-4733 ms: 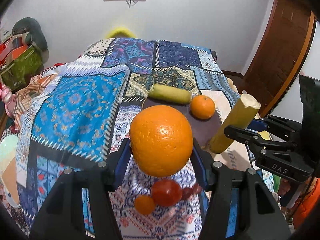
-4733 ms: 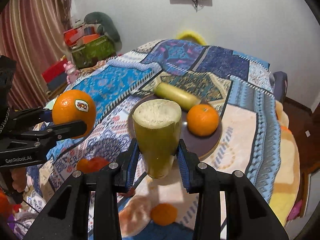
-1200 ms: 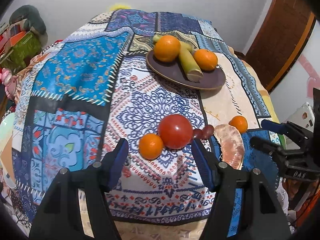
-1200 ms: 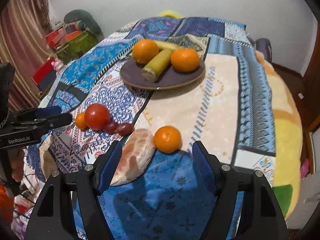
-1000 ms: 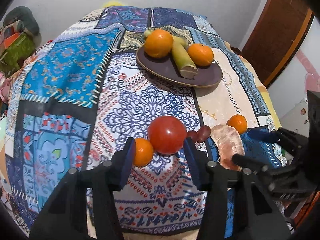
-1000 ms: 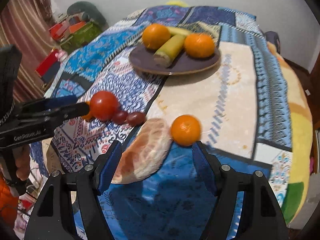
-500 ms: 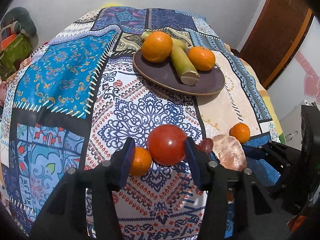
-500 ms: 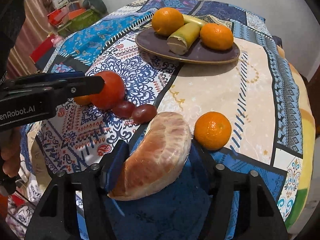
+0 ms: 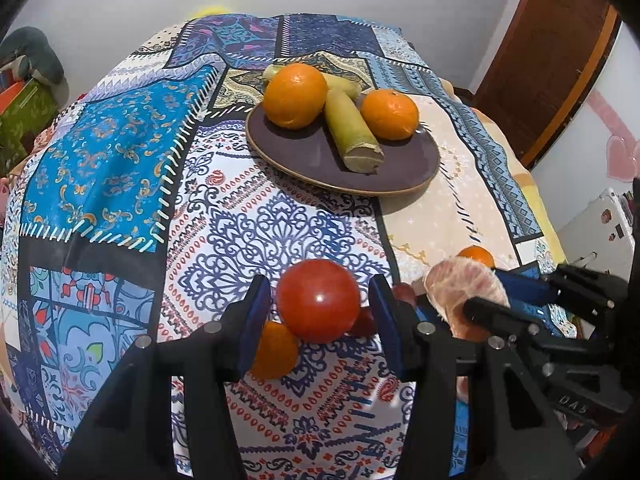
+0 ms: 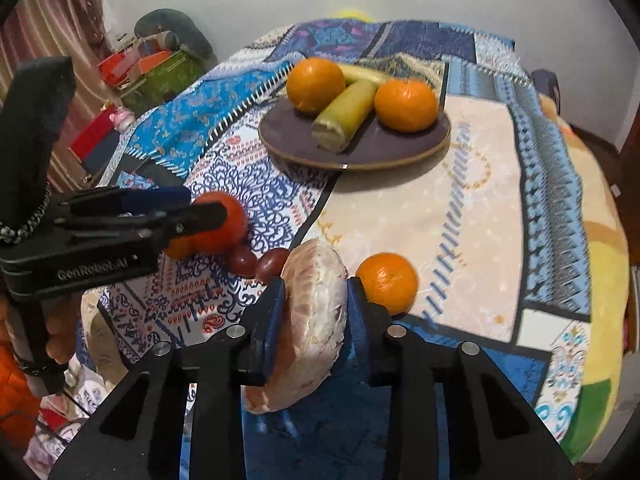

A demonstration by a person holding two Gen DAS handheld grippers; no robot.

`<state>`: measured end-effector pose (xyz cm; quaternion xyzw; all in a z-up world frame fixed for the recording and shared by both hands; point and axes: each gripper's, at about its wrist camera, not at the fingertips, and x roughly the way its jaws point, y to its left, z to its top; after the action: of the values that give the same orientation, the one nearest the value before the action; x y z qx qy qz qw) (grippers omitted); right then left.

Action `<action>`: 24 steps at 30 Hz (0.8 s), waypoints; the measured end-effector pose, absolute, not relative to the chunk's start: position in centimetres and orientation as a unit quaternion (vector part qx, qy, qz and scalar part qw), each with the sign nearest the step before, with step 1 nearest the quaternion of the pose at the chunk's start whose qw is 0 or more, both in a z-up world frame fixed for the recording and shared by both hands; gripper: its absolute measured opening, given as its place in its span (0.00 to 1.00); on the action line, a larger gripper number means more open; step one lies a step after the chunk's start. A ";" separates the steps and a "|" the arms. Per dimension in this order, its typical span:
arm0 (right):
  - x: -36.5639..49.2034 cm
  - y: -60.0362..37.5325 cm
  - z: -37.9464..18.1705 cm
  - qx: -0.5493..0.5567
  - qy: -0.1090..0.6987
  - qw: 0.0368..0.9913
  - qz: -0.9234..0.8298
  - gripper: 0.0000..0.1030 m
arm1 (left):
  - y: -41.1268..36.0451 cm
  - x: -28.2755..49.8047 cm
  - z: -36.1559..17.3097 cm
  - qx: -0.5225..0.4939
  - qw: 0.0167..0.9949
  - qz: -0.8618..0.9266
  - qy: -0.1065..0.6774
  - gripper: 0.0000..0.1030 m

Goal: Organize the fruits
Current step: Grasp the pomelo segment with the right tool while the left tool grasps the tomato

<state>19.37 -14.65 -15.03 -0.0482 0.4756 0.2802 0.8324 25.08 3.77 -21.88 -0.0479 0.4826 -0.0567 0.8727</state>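
A dark brown plate [image 9: 404, 176] sits far on the quilt-covered table, holding a large orange [image 9: 295, 95], a second orange [image 9: 390, 114] and a pale green stalk piece [image 9: 352, 132]. My left gripper [image 9: 318, 306] is shut on a red tomato [image 9: 318, 300], lifted just above a small orange [image 9: 274, 350]. My right gripper [image 10: 316, 300] is shut on a peeled pomelo piece [image 10: 316, 320]. A small orange [image 10: 386, 282] and two dark grapes [image 10: 256, 262] lie on the cloth beside it. The plate also shows in the right wrist view [image 10: 384, 152].
The patterned quilt [image 9: 100, 152] covers the whole table and hangs over its edges. A wooden door [image 9: 560, 48] stands at the right. Boxes and a stuffed toy [image 10: 160, 56] are piled at the left by a curtain.
Both grippers have closed on their fruit: the left on the tomato, the right on the pomelo piece, which has tipped up on edge. Both fruits have risen slightly off the cloth.
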 end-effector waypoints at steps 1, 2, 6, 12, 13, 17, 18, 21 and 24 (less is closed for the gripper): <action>19.3 -14.7 -14.8 -0.052 0.472 0.834 0.280 0.26 | 3.7 24.9 -21.8 -0.047 0.873 -0.060 0.482 0.49; 19.2 -14.8 -14.6 -0.053 0.469 0.836 0.280 0.26 | 3.6 24.8 -21.8 -0.045 0.873 -0.061 0.481 0.49; 19.2 -15.2 -13.8 -0.046 0.457 0.842 0.282 0.25 | 3.6 25.2 -22.3 -0.039 0.868 -0.051 0.492 0.49; 19.4 -15.7 -12.3 -0.040 0.440 0.852 0.281 0.24 | 3.8 26.1 -22.9 -0.056 0.863 -0.055 0.500 0.50; 19.5 -15.7 -12.1 -0.040 0.437 0.854 0.280 0.24 | 3.6 26.2 -23.0 -0.047 0.864 -0.050 0.499 0.50; 20.2 -16.1 -11.3 -0.035 0.427 0.861 0.273 0.24 | 3.3 26.3 -23.1 -0.035 0.866 -0.043 0.496 0.47; 20.4 -16.2 -11.1 -0.034 0.425 0.863 0.272 0.24 | 3.3 26.3 -23.1 -0.033 0.867 -0.044 0.495 0.46; 20.8 -16.5 -10.7 -0.034 0.417 0.868 0.267 0.24 | 3.3 26.2 -23.1 -0.029 0.868 -0.044 0.494 0.45; 21.3 -16.7 -10.2 -0.032 0.410 0.872 0.266 0.24 | 3.2 26.2 -22.5 -0.022 0.871 -0.038 0.490 0.44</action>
<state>21.27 -16.66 -10.19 -0.0324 0.4105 0.2663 0.8715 26.16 3.16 -22.47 -0.0221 0.4898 -0.0379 0.8707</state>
